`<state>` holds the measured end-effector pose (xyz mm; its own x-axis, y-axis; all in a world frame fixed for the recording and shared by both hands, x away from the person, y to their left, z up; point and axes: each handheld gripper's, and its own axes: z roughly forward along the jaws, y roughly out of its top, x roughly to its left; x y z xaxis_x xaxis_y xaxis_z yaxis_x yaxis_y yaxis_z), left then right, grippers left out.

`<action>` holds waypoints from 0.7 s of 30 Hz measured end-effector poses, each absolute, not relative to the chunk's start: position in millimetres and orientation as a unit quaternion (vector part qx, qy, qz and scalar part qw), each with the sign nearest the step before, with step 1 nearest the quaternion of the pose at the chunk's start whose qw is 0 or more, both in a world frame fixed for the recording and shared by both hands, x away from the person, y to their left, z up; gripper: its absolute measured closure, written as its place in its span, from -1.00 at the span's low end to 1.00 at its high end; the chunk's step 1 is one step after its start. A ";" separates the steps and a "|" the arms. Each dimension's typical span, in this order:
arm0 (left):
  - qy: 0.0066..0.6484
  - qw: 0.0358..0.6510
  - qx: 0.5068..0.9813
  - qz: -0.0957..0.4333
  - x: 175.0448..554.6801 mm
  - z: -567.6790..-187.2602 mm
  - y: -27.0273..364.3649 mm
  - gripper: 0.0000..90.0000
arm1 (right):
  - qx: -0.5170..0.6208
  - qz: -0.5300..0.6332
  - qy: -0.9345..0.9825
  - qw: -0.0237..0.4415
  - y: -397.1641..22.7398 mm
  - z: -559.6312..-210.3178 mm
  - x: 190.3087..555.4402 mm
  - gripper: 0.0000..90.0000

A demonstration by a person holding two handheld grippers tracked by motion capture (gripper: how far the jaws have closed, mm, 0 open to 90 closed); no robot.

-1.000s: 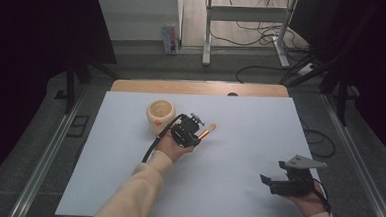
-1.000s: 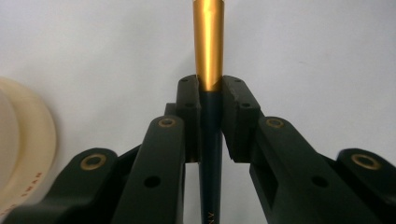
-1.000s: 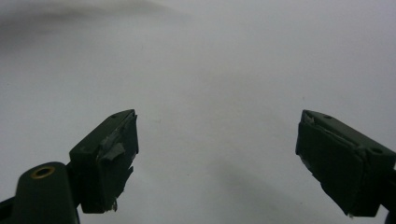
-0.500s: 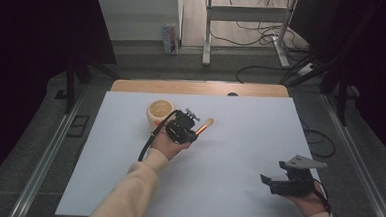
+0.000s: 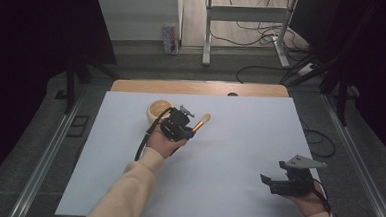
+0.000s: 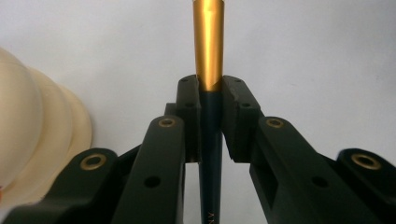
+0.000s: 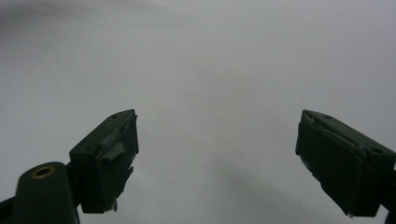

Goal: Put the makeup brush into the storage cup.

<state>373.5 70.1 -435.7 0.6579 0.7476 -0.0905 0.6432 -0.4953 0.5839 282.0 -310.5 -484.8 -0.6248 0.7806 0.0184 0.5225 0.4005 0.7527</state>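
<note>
A slim brush with a dark handle and gold metal ferrule stands clamped between the left gripper's closed jaws, a cream ribbed bowl just beside them over the white worktop. The right gripper's jaws gape wide, holding nothing.

We see a brush with gold ferrule, dark handle and pale tip, clamped at the handle, lifted off the white table, pointing up-right in the high view, just beside a cream bowl.
</note>
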 end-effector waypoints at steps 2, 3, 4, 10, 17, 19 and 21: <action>0.404 0.299 0.860 0.088 373.7 -435.2 71.1 0.74 | 0.398 0.376 0.819 0.172 -310.6 -484.8 282.0 -0.71; 0.404 0.304 0.858 0.089 373.4 -434.2 72.6 0.74 | 0.398 0.375 0.819 0.171 -310.7 -484.7 282.1 -0.70; 0.405 0.306 0.857 0.090 373.2 -433.8 73.0 0.74 | 0.398 0.375 0.820 0.171 -310.7 -484.8 282.2 -0.71; 0.405 0.319 0.852 0.089 371.8 -430.8 75.8 0.74 | 0.397 0.375 0.820 0.172 -310.3 -485.0 282.2 -0.70; 0.406 0.334 0.846 0.091 370.6 -427.0 82.6 0.74 | 0.398 0.375 0.820 0.172 -310.4 -485.1 282.2 -0.70; 0.406 0.339 0.844 0.092 370.2 -425.9 85.0 0.74 | 0.397 0.375 0.820 0.172 -310.3 -485.2 282.2 -0.71; 0.405 0.343 0.842 0.093 369.9 -424.4 87.8 0.74 | 0.397 0.375 0.820 0.172 -310.3 -485.1 282.2 -0.70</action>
